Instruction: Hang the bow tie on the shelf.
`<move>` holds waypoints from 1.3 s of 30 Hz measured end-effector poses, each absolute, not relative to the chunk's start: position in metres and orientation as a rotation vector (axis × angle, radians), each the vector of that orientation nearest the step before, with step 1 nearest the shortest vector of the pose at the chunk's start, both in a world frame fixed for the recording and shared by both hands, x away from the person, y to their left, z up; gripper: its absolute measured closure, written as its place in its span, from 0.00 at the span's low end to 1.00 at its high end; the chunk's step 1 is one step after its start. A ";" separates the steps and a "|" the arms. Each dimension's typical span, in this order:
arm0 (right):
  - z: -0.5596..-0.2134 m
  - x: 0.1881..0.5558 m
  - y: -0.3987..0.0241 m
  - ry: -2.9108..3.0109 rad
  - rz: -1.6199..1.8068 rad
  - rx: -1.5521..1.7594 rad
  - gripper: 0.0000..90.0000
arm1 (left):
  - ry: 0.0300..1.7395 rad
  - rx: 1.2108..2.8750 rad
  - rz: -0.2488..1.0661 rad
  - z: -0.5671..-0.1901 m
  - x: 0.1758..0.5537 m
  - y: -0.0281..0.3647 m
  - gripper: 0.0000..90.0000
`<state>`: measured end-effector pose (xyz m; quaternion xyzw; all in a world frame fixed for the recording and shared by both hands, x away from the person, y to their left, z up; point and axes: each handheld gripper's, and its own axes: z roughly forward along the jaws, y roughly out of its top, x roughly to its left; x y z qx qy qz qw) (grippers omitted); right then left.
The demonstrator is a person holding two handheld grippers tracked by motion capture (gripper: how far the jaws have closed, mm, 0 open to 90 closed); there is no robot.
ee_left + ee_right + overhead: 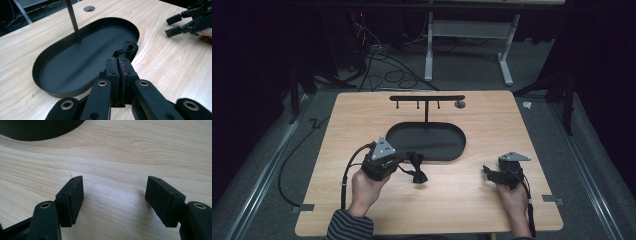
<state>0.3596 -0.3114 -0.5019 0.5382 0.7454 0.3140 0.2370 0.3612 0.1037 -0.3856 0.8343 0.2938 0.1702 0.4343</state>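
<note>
1. Between its clamped jaws, our left gripper (404,169) pinches a black bow tie (416,169), lifted beside the tray (399,142).
2. Our right gripper (490,172) waits, jaws apart.
3. Next, we judge: hang it on the rack (427,97).

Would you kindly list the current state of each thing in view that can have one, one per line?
Left gripper: shut on the bow tie.
Bow tie: black, pinched at one end, the rest hanging beside the tray.
Right gripper: open, nothing between its jaws, low over the table.
Oval tray: empty.
T-shaped stand: upright in the tray, nothing hung on it.
</note>
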 end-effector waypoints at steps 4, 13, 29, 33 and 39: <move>-0.502 0.359 -0.311 2.045 0.861 1.478 0.36 | 0.714 2.077 0.435 -0.379 0.365 0.100 0.97; -0.502 0.360 -0.311 2.045 0.861 1.476 0.36 | 0.690 2.085 0.442 -0.367 0.377 0.093 0.97; -0.502 0.359 -0.311 2.049 0.862 1.471 0.36 | 0.688 2.038 0.442 -0.343 0.400 0.089 0.97; -0.502 0.359 -0.311 2.049 0.862 1.472 0.36 | 0.699 2.031 0.434 -0.340 0.408 0.089 0.97; -0.502 0.360 -0.311 2.049 0.861 1.470 0.36 | 0.695 2.034 0.439 -0.335 0.415 0.087 0.97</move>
